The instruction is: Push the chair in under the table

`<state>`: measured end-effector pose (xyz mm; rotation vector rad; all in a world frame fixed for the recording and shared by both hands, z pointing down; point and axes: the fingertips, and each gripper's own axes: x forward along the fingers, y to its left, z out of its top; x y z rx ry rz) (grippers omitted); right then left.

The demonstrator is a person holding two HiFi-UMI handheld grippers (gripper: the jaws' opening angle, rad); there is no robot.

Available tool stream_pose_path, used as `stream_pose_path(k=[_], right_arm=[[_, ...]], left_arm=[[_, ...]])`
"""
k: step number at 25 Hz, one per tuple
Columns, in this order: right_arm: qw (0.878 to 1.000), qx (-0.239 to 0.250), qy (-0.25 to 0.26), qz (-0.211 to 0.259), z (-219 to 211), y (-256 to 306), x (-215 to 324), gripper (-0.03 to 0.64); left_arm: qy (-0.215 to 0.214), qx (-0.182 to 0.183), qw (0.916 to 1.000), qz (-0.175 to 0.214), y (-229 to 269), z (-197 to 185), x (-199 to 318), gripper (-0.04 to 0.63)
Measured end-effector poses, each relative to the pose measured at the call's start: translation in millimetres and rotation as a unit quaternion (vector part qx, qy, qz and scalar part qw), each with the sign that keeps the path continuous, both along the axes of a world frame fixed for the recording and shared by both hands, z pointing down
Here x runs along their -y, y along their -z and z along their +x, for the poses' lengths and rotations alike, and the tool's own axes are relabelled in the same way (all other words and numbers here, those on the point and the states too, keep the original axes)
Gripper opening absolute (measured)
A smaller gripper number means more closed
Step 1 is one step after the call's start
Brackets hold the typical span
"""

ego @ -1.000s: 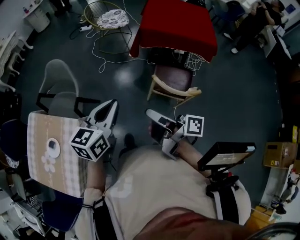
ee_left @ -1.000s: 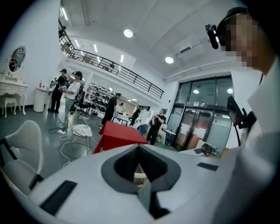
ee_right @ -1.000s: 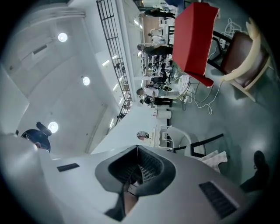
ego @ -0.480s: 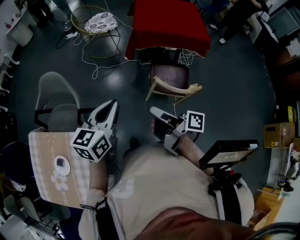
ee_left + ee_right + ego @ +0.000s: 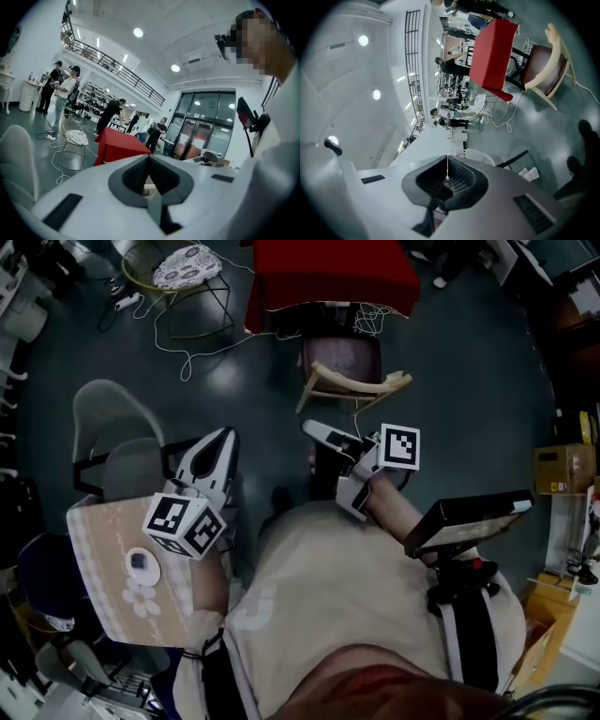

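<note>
A wooden chair (image 5: 345,371) with a dark maroon seat stands on the floor, its seat partly under the red-clothed table (image 5: 333,273) and its curved back facing me. My right gripper (image 5: 310,427) hovers shut and empty a short way in front of the chair's back, without touching it. Further left, my left gripper (image 5: 224,435) is also shut and empty, pointing toward the table. The right gripper view shows the chair (image 5: 546,65) and the red table (image 5: 494,51) beyond the closed jaws of the right gripper (image 5: 447,157). The left gripper (image 5: 149,156) faces the red table (image 5: 117,143).
A grey office chair (image 5: 117,442) and a small table with a beige checked cloth (image 5: 108,549) stand at my left. A wire stool (image 5: 187,263) and white cables (image 5: 202,343) lie beyond. A black stand (image 5: 469,521) and a cardboard box (image 5: 562,470) are at the right. People stand far off.
The chair, the red table and both grippers sit higher in the head view than before; the gap from the grippers to the chair looks much the same. Both jaws stayed shut.
</note>
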<state>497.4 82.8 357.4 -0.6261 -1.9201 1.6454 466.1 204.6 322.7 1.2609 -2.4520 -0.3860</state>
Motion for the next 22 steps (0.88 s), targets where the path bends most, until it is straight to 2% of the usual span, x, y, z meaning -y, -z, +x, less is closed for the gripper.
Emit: stream_pose_path(k=[4, 10, 15, 22], right_arm=[[1.000, -0.018, 0.002, 0.000, 1.0, -9.0, 2.7, 0.012], [0.999, -0.029, 0.011, -0.021, -8.4, -23.6, 7.1, 0.012], [0.998, -0.039, 0.005, -0.048, -36.1, -33.9, 34.6, 0.012], [0.996, -0.060, -0.019, -0.061, -65.7, -58.7, 76.1, 0.012]], left_arm=[[-0.008, 0.012, 0.9999, -0.009, 2.7, 0.2, 6.7, 0.008], [-0.002, 0.007, 0.9993, -0.038, -6.8, -4.5, 12.7, 0.008], [-0.016, -0.011, 0.9970, -0.075, -19.3, -33.3, 47.6, 0.008], [-0.028, 0.000, 0.9933, -0.112, -9.5, -68.0, 79.0, 0.008]])
